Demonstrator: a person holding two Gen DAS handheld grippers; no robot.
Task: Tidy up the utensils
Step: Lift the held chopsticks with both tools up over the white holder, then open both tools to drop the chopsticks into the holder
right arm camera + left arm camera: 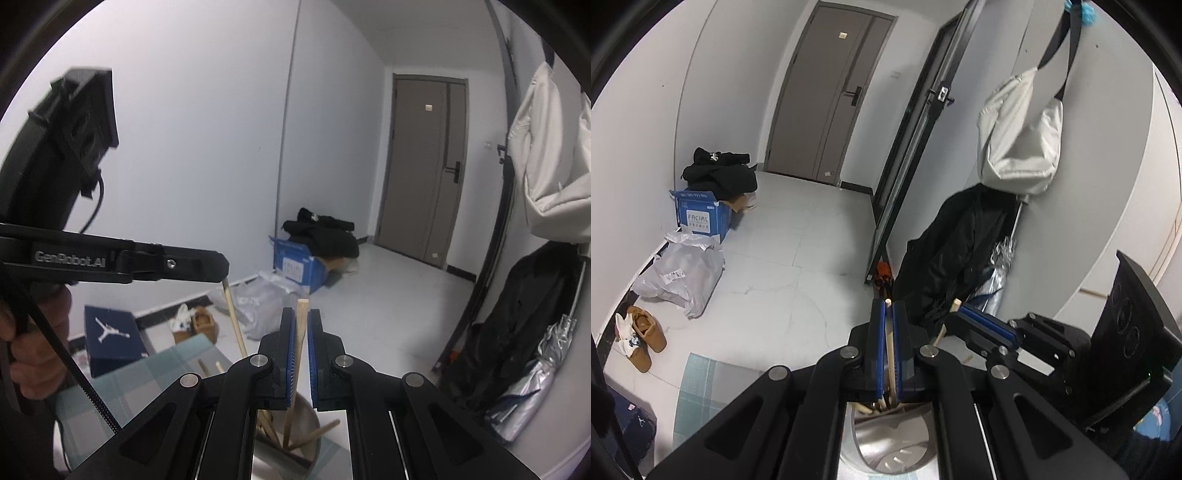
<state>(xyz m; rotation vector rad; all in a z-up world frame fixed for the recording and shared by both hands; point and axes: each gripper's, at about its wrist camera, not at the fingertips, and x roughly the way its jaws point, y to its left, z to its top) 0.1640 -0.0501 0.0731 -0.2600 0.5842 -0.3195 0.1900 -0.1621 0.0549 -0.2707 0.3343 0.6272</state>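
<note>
Left gripper [888, 314] and right gripper [302, 325], lower centre: each pinches one pale wooden chopstick [889, 343], upright. Round metal holder [295, 443] below, at frame bottom, takes the sticks. Advised: lower straight, part the blue pads [290, 350] only once tips seat.

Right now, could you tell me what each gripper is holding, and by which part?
Each holds one wooden chopstick near its upper end: left gripper on chopstick, right gripper on chopstick.

Left tool [888, 314] clamped on a chopstick, right tool [302, 325] likewise, side by side
</note>
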